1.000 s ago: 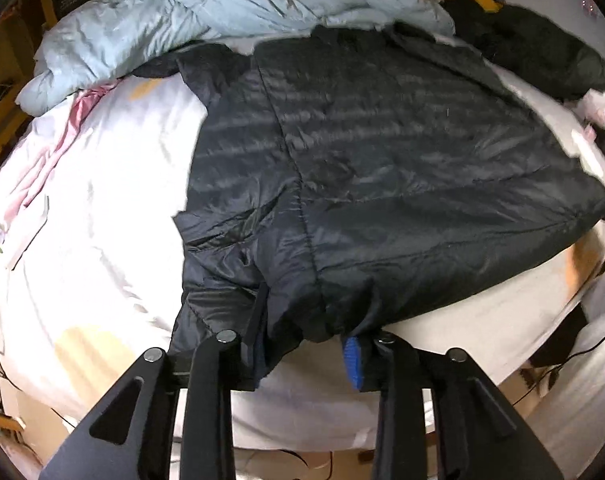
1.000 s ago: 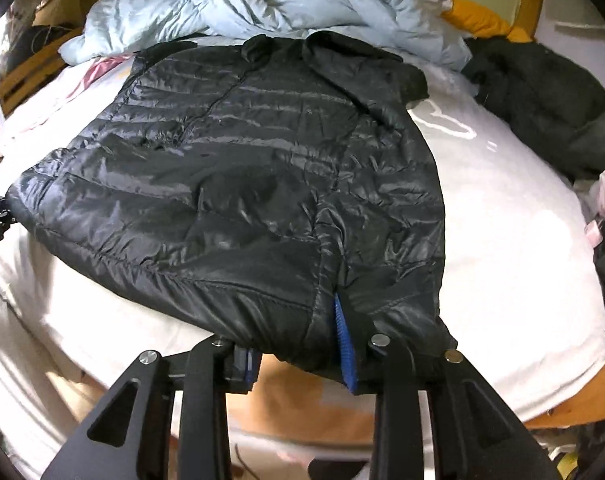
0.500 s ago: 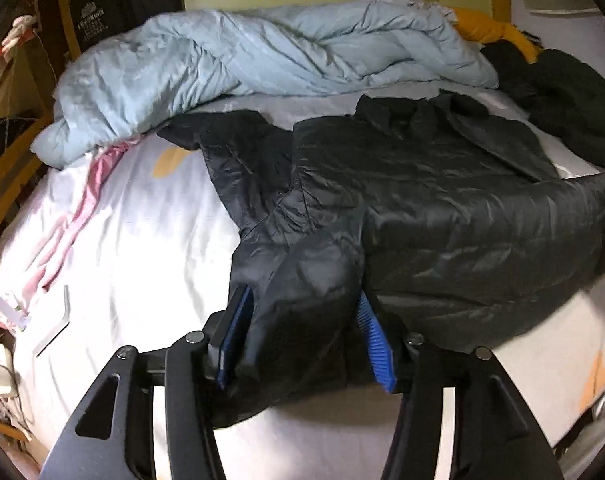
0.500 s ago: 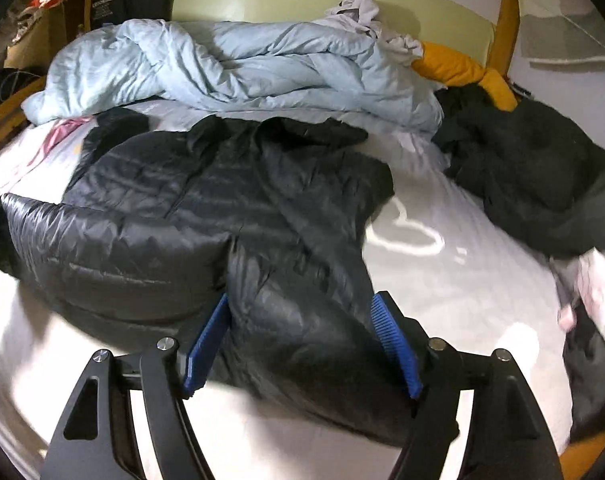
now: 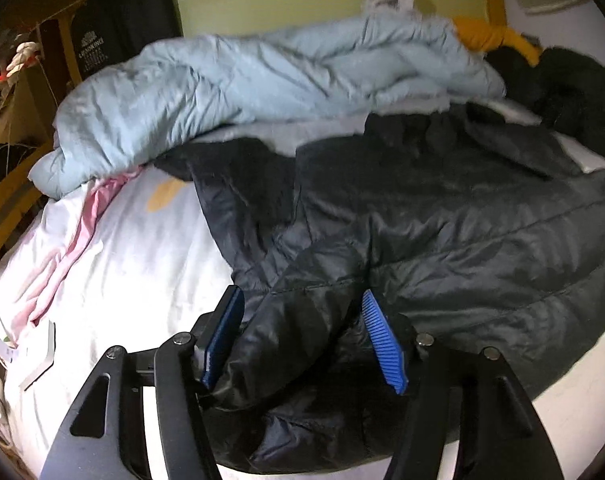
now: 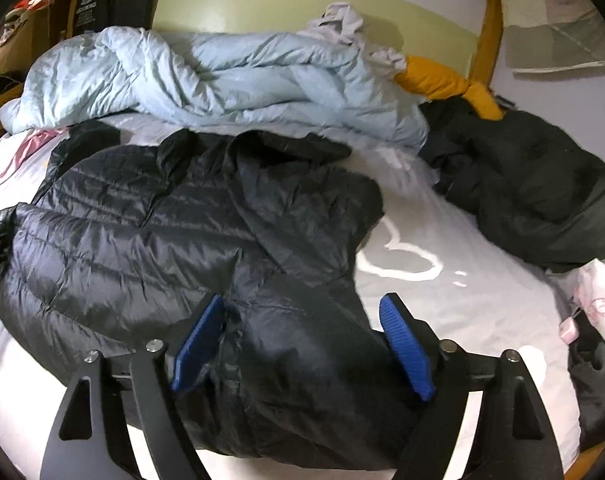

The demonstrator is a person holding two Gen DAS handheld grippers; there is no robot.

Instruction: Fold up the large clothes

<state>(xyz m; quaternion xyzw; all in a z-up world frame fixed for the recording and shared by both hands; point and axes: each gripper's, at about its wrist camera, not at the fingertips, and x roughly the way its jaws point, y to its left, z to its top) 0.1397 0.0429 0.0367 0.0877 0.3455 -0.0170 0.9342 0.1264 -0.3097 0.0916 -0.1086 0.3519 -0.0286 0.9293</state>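
Observation:
A black quilted puffer jacket lies on the white bed, its bottom hem folded up towards the collar. It also shows in the right wrist view. My left gripper is open, blue pads apart, with the jacket's left hem corner lying loose between the fingers. My right gripper is open too, with the right hem corner between its fingers. The far sleeves and collar lie by the quilt.
A crumpled light blue quilt is heaped at the head of the bed. A dark garment and a mustard one lie at the right. A pink cloth lies at the left edge. White sheet shows right of the jacket.
Both grippers carried the hem forward over the jacket, folding it, and opened from shut on the hem to wide open. The fabric now rests loose between the fingers.

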